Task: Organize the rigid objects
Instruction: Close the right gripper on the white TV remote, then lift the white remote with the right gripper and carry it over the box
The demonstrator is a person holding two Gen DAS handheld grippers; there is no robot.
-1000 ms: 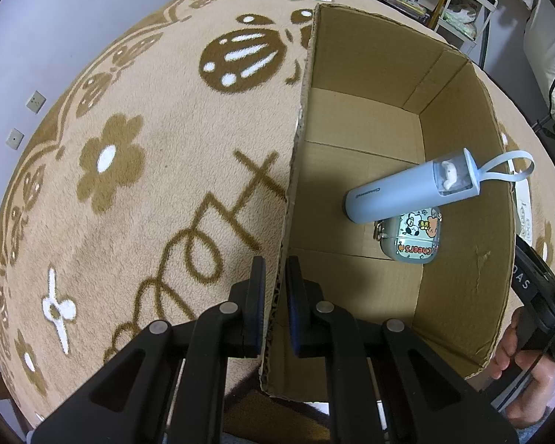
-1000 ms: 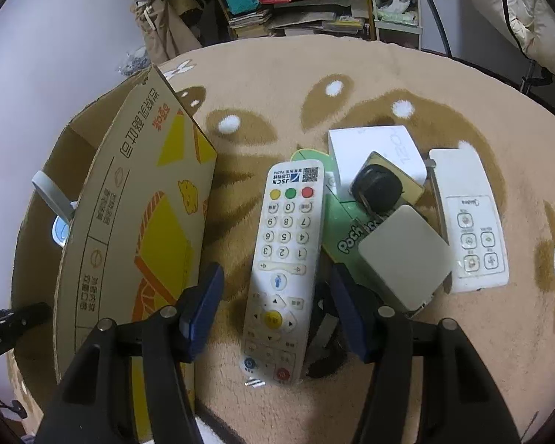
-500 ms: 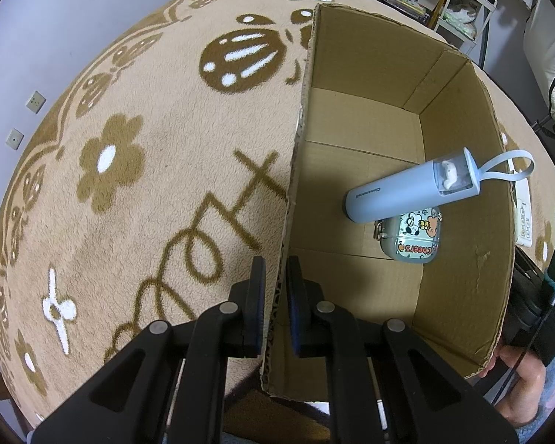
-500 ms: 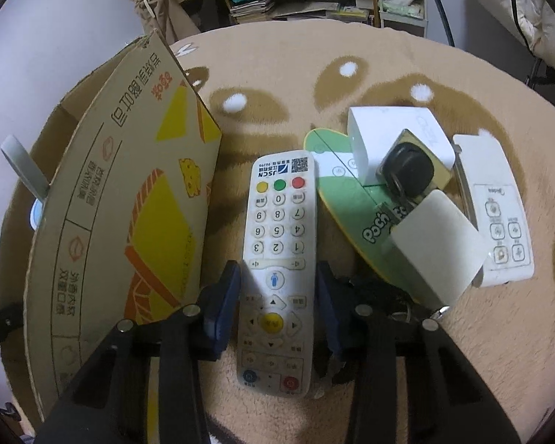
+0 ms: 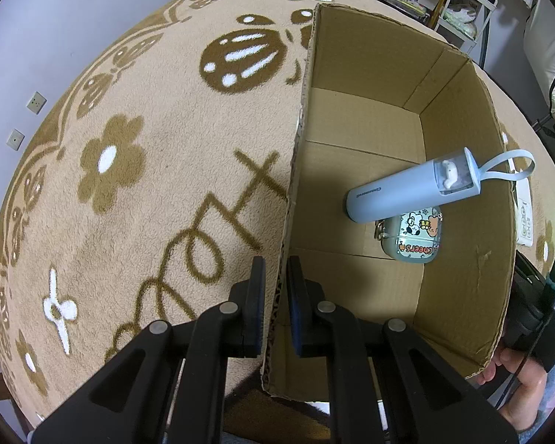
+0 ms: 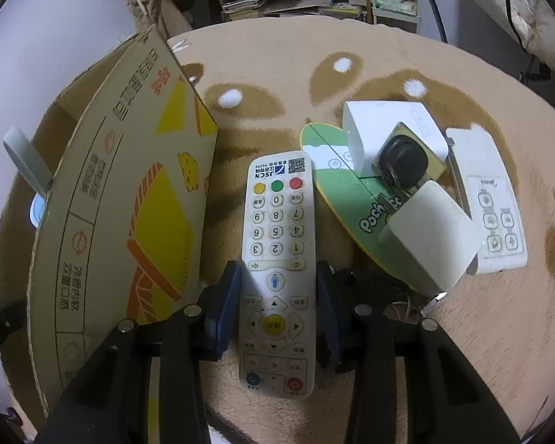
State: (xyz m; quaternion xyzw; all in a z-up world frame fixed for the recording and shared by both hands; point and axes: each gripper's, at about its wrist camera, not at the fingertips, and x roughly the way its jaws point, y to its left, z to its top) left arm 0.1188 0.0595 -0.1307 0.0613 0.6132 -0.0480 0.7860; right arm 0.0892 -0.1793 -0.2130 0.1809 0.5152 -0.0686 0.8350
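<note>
My left gripper (image 5: 276,273) is shut on the near left wall of an open cardboard box (image 5: 458,118), one finger inside and one outside. On the box floor lie a pale blue bottle (image 5: 403,192) with a loop strap and a small cartoon-printed case (image 5: 414,240). In the right wrist view my right gripper (image 6: 275,277) is shut on a white TV remote (image 6: 276,229) that lies on the rug beside the box's printed wall (image 6: 122,203); the blue pads press its two long sides near the middle.
To the right of the remote lie a green card (image 6: 351,192), a white box (image 6: 384,125) with a black round object (image 6: 403,164) on it, a cream block (image 6: 429,236) and a white flat remote (image 6: 492,199). A hand (image 5: 514,373) shows by the box's right corner. Shelves stand beyond the rug.
The right gripper's fingers have closed from wide apart onto the sides of the TV remote. The left gripper and the box have not moved.
</note>
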